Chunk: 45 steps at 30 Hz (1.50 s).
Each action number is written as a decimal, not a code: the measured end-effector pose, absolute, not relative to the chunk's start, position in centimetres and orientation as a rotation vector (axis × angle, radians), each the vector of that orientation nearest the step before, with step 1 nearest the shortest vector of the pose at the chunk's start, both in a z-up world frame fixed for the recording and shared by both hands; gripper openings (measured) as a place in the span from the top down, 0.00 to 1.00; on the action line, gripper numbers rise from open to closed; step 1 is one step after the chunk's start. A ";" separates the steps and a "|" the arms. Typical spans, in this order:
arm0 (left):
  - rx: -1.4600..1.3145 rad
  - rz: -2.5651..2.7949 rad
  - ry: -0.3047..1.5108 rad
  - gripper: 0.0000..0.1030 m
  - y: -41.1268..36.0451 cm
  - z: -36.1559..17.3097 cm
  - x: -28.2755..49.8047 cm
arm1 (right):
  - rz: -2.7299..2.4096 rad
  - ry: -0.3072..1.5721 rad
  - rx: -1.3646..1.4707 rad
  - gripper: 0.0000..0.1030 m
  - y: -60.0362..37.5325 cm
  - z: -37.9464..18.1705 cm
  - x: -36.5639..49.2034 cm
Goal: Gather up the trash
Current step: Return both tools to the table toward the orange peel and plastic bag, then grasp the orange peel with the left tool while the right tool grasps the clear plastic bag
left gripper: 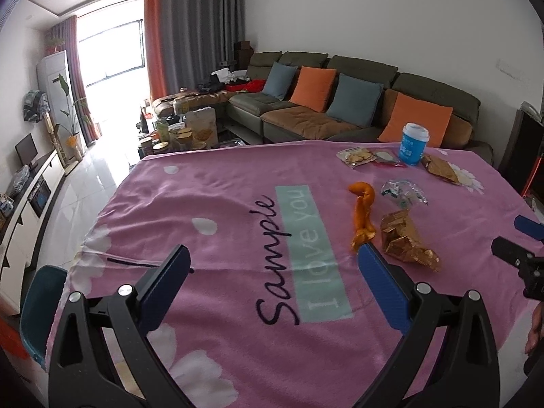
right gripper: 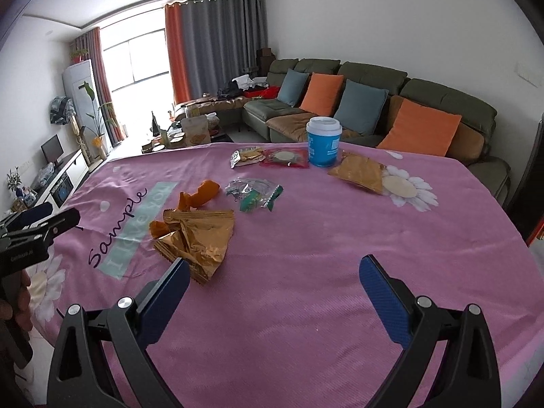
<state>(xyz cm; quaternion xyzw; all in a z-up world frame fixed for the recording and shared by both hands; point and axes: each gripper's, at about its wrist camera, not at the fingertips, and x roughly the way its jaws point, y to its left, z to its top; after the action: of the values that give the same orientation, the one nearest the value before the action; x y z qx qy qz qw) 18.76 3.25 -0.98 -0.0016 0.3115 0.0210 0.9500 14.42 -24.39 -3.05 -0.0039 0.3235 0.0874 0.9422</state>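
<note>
The left gripper point(left gripper: 273, 255) hangs over the near part of the pink tablecloth point(left gripper: 221, 204) with its jaws spread wide and nothing between them; its right finger tip sits just beside the near end of the orange peel point(left gripper: 363, 216). The right gripper point(right gripper: 272, 268) is likewise wide open and empty above the cloth, its left finger tip next to the near corner of the crumpled gold wrapper point(right gripper: 195, 238).

The gold wrapper lies right of the peel, the two touching or nearly so; which, I cannot tell. Just beyond them is a clear plastic wrapper with green print point(right gripper: 255, 192). Farther off, near the far edge of the table, a blue paper cup with a white lid point(right gripper: 323, 142) stands upright. Left of it lie a red-edged snack packet point(right gripper: 285, 158) and a silver cracker packet point(right gripper: 244, 156), side by side. To the cup's right lies a flat brown-gold packet point(right gripper: 360, 171).

Beyond the table stands a dark green sofa point(right gripper: 374, 74) with orange and blue cushions.
</note>
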 end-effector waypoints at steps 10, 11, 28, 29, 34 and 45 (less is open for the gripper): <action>-0.008 -0.060 0.662 0.06 1.7 -1.1 20.1 | 0.249 0.658 -0.040 0.07 -22.8 -3.5 14.4; -0.011 -0.070 0.667 0.06 1.6 -1.3 20.3 | 0.257 0.662 -0.048 0.07 -22.6 -3.7 14.6; 0.044 -0.169 0.766 0.09 0.0 -5.2 25.3 | 0.283 0.711 -0.023 0.07 -22.1 -3.6 22.1; 0.055 -0.172 0.770 0.13 -0.2 -5.3 25.5 | 0.283 0.714 -0.018 0.07 -22.1 -3.6 22.7; 0.112 -0.213 0.798 0.31 -1.3 -6.3 26.5 | 0.285 0.733 -0.021 0.07 -21.6 -3.9 25.0; 0.127 -0.334 0.872 0.69 -2.9 -7.8 27.9 | 0.310 0.807 -0.004 0.09 -20.5 -5.8 29.6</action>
<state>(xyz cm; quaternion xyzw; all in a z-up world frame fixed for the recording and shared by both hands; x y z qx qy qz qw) 27.92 -2.90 -7.78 0.0613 0.4198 -0.1608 0.8911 29.59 -20.52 -5.78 -0.0019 0.3911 0.1503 0.9080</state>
